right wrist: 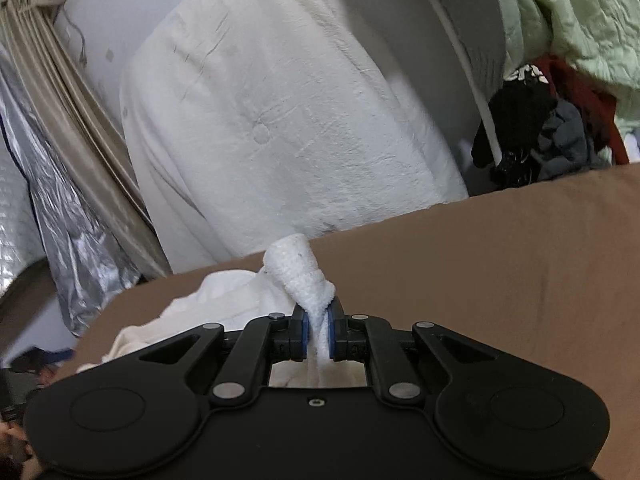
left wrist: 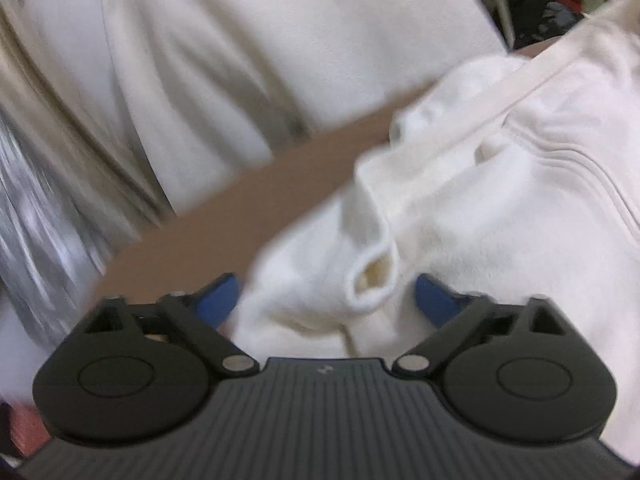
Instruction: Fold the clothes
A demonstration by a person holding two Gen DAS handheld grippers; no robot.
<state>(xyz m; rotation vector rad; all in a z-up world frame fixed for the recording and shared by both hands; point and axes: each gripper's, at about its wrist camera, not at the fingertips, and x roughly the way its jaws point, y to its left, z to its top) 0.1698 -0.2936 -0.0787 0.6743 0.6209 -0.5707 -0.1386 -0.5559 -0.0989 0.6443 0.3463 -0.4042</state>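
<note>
The left gripper (left wrist: 326, 300) is wide open. Its blue fingers (left wrist: 218, 300) stand on both sides of a bunched fold of the white garment (left wrist: 460, 208), close to a small tube-like opening, maybe a cuff, but they do not press it. The garment lies crumpled on the brown sheet (left wrist: 260, 200), with the white duvet (left wrist: 240, 40) behind.

The right gripper (right wrist: 317, 334) is closed tight on a twisted end of the same garment (right wrist: 304, 276), which sticks up between the pads above the sheet (right wrist: 480, 280).

I judge this is the early step: taking hold and spreading the garment. Next, the left gripper probably must close on the fold, and then both pull apart to lay the cloth flat.
</note>
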